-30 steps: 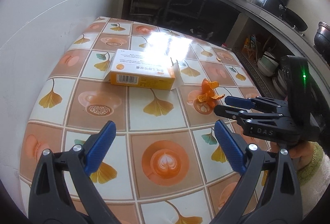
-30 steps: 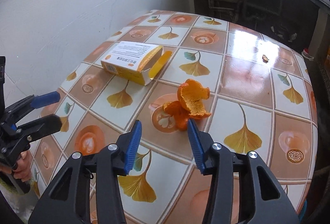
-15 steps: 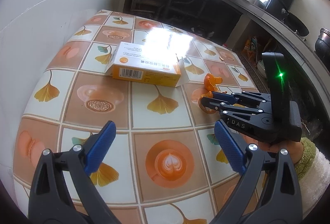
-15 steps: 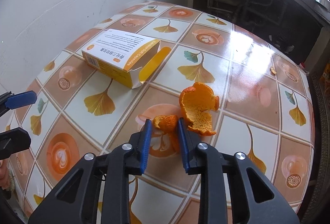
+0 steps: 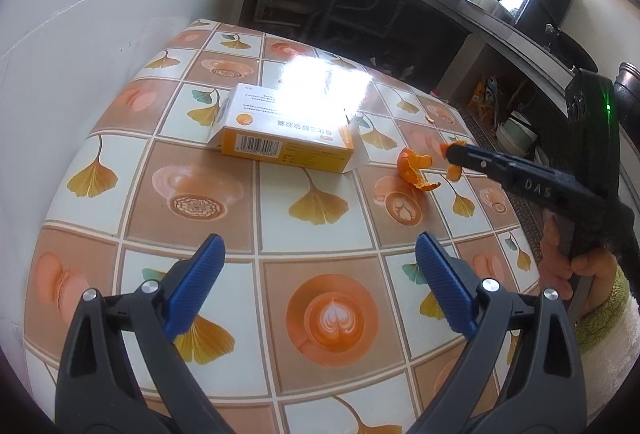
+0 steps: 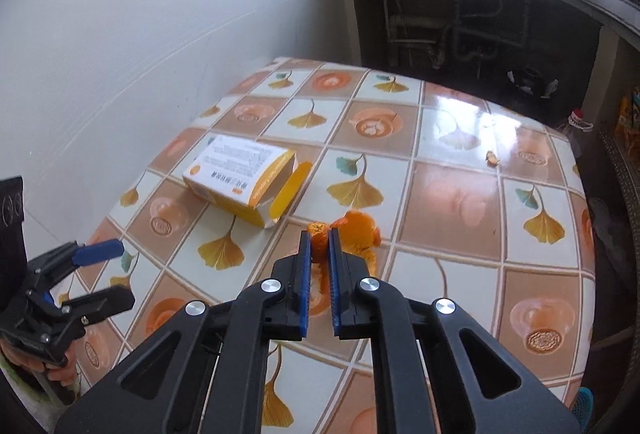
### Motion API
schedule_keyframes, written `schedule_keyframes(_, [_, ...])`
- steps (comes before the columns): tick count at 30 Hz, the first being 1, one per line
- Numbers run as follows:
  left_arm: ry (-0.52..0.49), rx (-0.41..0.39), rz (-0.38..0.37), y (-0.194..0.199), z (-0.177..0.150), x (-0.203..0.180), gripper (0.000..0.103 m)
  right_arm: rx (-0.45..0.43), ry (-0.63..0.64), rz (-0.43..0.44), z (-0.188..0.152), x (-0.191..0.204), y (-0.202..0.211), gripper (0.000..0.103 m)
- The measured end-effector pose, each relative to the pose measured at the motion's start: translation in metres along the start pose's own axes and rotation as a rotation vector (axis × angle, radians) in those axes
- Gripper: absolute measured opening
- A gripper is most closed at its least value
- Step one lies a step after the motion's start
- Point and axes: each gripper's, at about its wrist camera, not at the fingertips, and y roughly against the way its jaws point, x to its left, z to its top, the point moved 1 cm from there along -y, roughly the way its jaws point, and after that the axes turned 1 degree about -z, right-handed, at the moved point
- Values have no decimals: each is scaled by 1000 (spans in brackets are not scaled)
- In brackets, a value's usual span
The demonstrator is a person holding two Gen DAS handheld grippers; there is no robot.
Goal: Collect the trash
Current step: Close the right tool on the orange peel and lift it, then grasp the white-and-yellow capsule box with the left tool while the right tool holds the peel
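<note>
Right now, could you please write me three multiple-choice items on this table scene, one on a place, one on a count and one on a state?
1. Where does the bigger orange peel lie?
A. on the table, beside the open end of the box
B. on top of the box
C. on the floor

2. How many boxes are on the table?
A. one
B. two
C. three

3. What is between the pads of the right hand-held gripper?
A. nothing
B. a small piece of orange peel
C. the box flap

Answers:
1 A, it rests on the tiles next to the box.
2 A, only the yellow and white box shows.
3 B, the closing pads pinch a small piece of peel, while the left hand-held gripper is wide open and empty.
</note>
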Motion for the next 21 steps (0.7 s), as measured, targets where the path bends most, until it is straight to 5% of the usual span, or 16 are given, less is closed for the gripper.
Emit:
schedule_keyframes(5, [8, 5, -2, -2, 0, 3, 92, 48, -58, 3, 8, -15, -29, 15])
schedule_keyframes(9, [19, 8, -7, -2, -1, 6, 92, 130, -143, 93, -3, -28, -48, 24])
schedule_keyframes(11, [17, 5, -6, -1, -1, 6, 92, 105, -215, 159, -5, -38, -41, 40])
schedule_keyframes(21, [5, -41, 3, 10, 13, 7, 92, 25, -290, 212, -1, -49, -2, 52])
